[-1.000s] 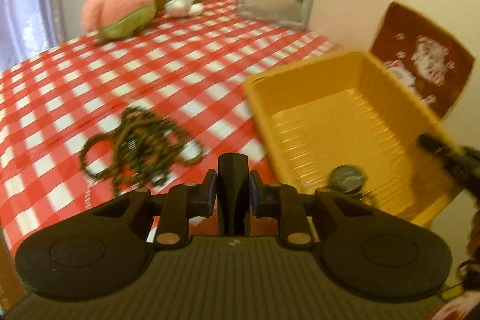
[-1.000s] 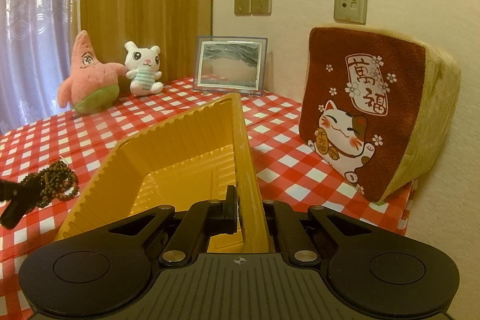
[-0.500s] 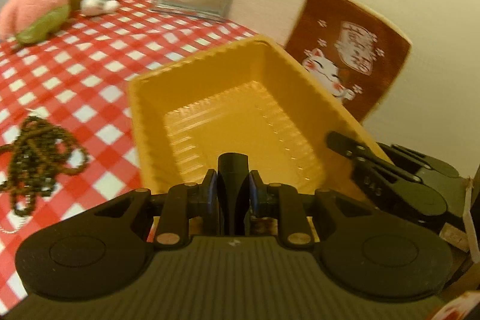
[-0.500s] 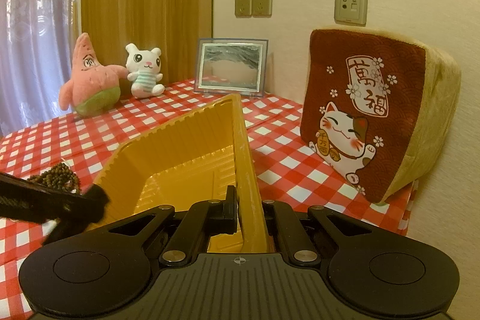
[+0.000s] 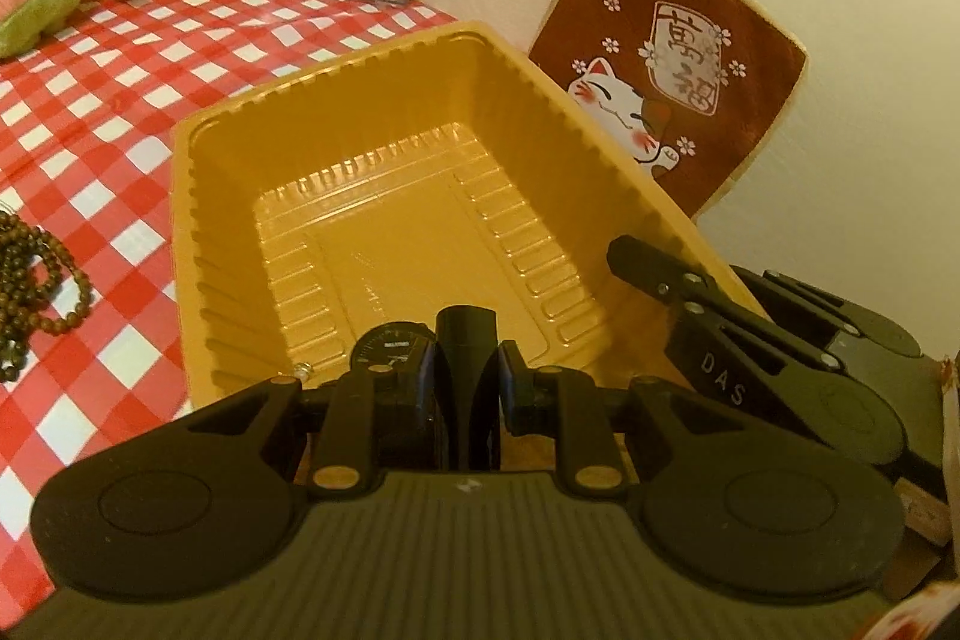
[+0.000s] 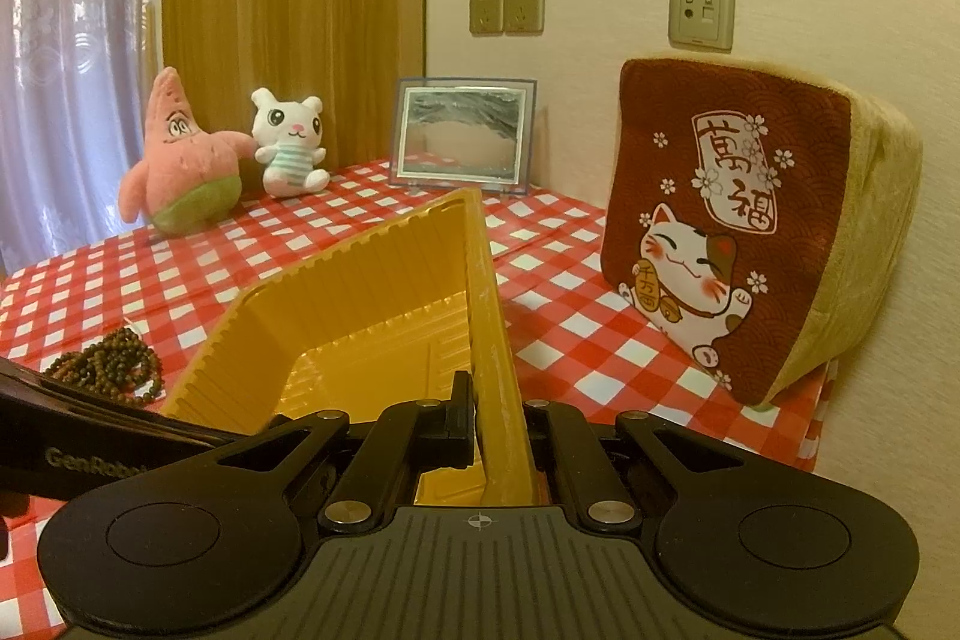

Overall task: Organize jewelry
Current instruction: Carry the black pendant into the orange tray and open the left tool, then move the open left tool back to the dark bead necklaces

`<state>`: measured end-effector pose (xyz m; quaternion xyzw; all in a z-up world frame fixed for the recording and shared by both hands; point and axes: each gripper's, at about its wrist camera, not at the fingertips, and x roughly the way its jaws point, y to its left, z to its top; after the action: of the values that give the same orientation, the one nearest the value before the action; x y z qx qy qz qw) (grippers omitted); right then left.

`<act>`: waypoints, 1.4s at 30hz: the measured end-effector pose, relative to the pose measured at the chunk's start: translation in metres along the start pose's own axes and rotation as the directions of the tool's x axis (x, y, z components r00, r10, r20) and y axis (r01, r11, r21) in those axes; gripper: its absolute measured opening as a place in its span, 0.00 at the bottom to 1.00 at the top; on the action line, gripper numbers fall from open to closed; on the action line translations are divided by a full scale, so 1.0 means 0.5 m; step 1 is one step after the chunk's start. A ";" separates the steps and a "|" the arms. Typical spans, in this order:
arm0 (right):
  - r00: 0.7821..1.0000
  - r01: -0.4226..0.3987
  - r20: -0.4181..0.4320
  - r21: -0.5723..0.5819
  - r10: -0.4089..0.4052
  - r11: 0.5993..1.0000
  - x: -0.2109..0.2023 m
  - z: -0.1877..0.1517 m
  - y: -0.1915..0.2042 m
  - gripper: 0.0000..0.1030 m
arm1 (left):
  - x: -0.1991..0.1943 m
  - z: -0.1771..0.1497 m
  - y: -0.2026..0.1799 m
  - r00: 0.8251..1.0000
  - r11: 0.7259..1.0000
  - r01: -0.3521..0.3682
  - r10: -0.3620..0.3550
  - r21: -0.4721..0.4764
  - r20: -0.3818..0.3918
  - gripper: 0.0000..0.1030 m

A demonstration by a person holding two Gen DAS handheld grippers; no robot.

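At the far left of the left wrist view, a string of dark brown beads [image 5: 36,280] lies bunched on the red-and-white checked counter [image 5: 120,112], just beside the yellow plastic tray [image 5: 186,220] and outside it. The tray's ribbed floor is bare except near its close edge, where a black wristwatch [image 5: 393,343] with a round dial shows. The left claw [image 5: 467,376] is narrowed onto the watch's black strap, which stands up between its blue-edged pads, and holds it over the tray's near end. To the right, the right claw [image 5: 660,280] reaches in from the side at the tray's long right rim.

In the right wrist view, the left tool crosses the lower left corner above the beads. Behind them sit a pink starfish plush [image 6: 180,172] and a white rabbit plush [image 6: 288,142], then a framed picture [image 6: 462,136] against the wall. In the middle the right claw is pinched tight on the tray's thin right wall. A maroon lucky-cat cushion [image 6: 750,232] leans at the right.
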<state>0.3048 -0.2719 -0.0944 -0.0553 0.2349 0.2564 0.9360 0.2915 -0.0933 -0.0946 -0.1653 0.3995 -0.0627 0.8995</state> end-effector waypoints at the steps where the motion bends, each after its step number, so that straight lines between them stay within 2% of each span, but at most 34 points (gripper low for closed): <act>1: 1.000 0.000 0.000 0.000 0.000 1.000 0.000 0.000 0.000 0.05 | 0.004 0.000 -0.002 1.000 1.000 0.004 -0.004 0.001 -0.004 0.19; 7: 1.000 -0.001 0.000 0.000 0.001 1.000 0.000 0.000 -0.002 0.05 | 0.022 -0.004 -0.007 1.000 1.000 0.010 -0.010 -0.001 -0.026 0.19; 18: 1.000 -0.002 -0.004 -0.006 0.002 1.000 0.005 0.002 -0.006 0.05 | -0.005 0.011 -0.002 1.000 1.000 0.016 -0.016 -0.019 0.021 0.22; 26: 1.000 -0.003 -0.005 -0.009 0.003 1.000 0.005 0.001 -0.008 0.05 | -0.034 0.015 0.016 0.999 0.999 -0.005 0.007 -0.046 0.053 0.23; 32: 1.000 -0.003 -0.005 -0.007 0.003 1.000 0.005 0.001 -0.008 0.05 | -0.078 0.000 0.050 0.994 0.995 -0.059 0.066 -0.081 0.088 0.24; 35: 1.000 -0.004 -0.004 -0.005 0.004 1.000 0.005 0.002 -0.008 0.05 | -0.100 -0.013 0.078 0.989 0.989 -0.107 0.117 -0.103 0.094 0.26; 42: 1.000 -0.005 -0.005 -0.003 0.005 1.000 0.005 0.002 -0.009 0.05 | -0.150 -0.047 0.163 0.966 0.954 -0.233 0.250 -0.187 0.073 0.28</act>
<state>0.3093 -0.2745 -0.0949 -0.0569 0.2368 0.2589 0.9347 0.2219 -0.0045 -0.0851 -0.1974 0.3771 0.0915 0.9003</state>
